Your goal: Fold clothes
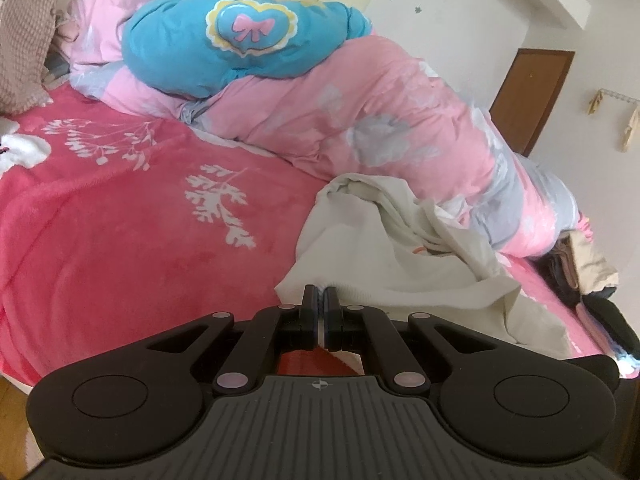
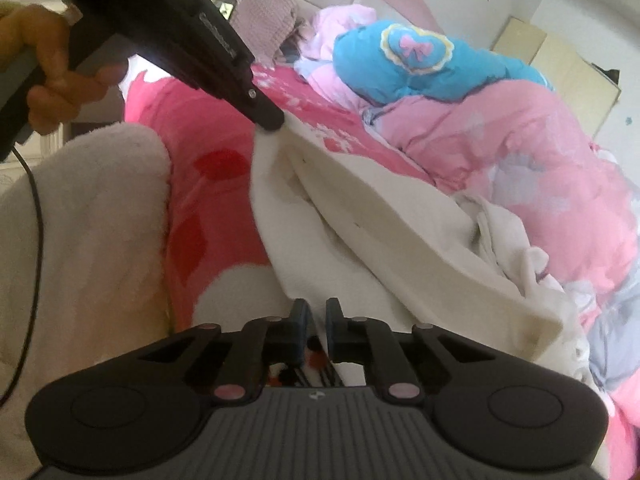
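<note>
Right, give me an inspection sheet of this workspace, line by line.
Surface: bed with a pink floral blanket.
Job's things: white garment, crumpled, one edge lifted off the bed.
Clutter: pink quilt heaped along the far side, blue cushion on top of it, dark clothes pile at the bed's edge.
Grippers: left gripper shut on the garment's edge; right gripper slightly parted over the fabric, grip unclear.
Cables: thin black cable hanging below the hand.
Surroundings: white wall, brown door.

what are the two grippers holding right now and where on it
Both hold the white garment. The left gripper is shut on a raised corner of its edge; the right gripper pinches the near edge, though its fingers show a small gap.
</note>
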`<state>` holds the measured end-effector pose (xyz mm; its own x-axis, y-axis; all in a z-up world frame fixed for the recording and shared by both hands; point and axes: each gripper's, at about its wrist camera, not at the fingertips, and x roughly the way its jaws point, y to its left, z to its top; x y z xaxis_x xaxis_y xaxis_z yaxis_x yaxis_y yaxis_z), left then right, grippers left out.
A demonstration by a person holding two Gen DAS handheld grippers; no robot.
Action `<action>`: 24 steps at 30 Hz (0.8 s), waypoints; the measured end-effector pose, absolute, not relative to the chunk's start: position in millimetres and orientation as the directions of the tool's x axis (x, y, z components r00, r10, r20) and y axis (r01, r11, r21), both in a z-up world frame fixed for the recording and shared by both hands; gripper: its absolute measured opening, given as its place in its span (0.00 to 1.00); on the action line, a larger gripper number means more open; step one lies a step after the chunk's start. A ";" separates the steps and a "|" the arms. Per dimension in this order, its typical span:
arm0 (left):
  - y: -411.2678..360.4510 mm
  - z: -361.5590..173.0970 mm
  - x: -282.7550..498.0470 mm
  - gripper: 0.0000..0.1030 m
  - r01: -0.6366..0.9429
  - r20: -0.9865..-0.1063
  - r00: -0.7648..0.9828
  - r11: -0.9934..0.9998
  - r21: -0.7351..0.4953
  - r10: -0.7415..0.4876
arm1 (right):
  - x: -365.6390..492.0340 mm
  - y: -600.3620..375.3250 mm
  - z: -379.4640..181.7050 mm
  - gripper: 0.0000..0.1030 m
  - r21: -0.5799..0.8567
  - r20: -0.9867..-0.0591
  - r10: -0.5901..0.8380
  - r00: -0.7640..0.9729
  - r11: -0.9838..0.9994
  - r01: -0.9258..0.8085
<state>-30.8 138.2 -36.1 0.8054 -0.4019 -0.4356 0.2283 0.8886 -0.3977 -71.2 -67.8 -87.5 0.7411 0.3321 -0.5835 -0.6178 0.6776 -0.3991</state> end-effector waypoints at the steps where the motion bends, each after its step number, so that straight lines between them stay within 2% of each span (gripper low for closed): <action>1: 138.4 -35.7 -33.0 0.00 0.236 -0.437 0.803 0.890 -0.390 -0.405 | -70.5 -69.7 -84.4 0.00 -0.369 -0.592 0.351 0.725 0.682 -0.631; 6: 139.3 -34.0 -44.1 0.00 0.275 -0.445 0.792 0.895 -0.352 -0.418 | -67.1 -79.2 -68.7 0.00 -0.211 -0.623 0.446 0.642 0.695 -0.688; 10: 140.0 -32.6 -53.0 0.00 0.305 -0.452 0.783 0.897 -0.321 -0.428 | -69.0 -96.8 -46.5 0.00 -0.056 -0.614 0.543 0.574 0.695 -0.717; 12: 140.4 -31.9 -57.5 0.00 0.320 -0.455 0.778 0.897 -0.305 -0.433 | -71.5 -96.9 -53.7 0.00 -0.043 -0.635 0.542 0.551 0.687 -0.726; 15: 131.4 -50.3 -56.5 0.02 0.337 -0.539 0.710 0.891 -0.304 -0.452 | -73.9 -95.4 -71.7 0.00 -0.033 -0.676 0.523 0.520 0.683 -0.730; 18: 127.3 -67.3 -51.7 0.03 0.304 -0.603 0.644 0.881 -0.363 -0.470 | -72.3 -92.5 -93.9 0.00 -0.036 -0.713 0.481 0.511 0.702 -0.711; 24: 124.9 -78.0 -50.2 0.07 0.249 -0.636 0.616 0.881 -0.402 -0.464 | -88.5 -98.0 -87.2 0.02 0.030 -0.700 0.527 0.483 0.696 -0.717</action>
<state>-50.2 124.9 -78.0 0.6163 -0.4644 -0.6360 0.2494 0.8811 -0.4017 -88.5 -98.0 -87.2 0.4827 0.5268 -0.6996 -0.7170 0.6964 0.0297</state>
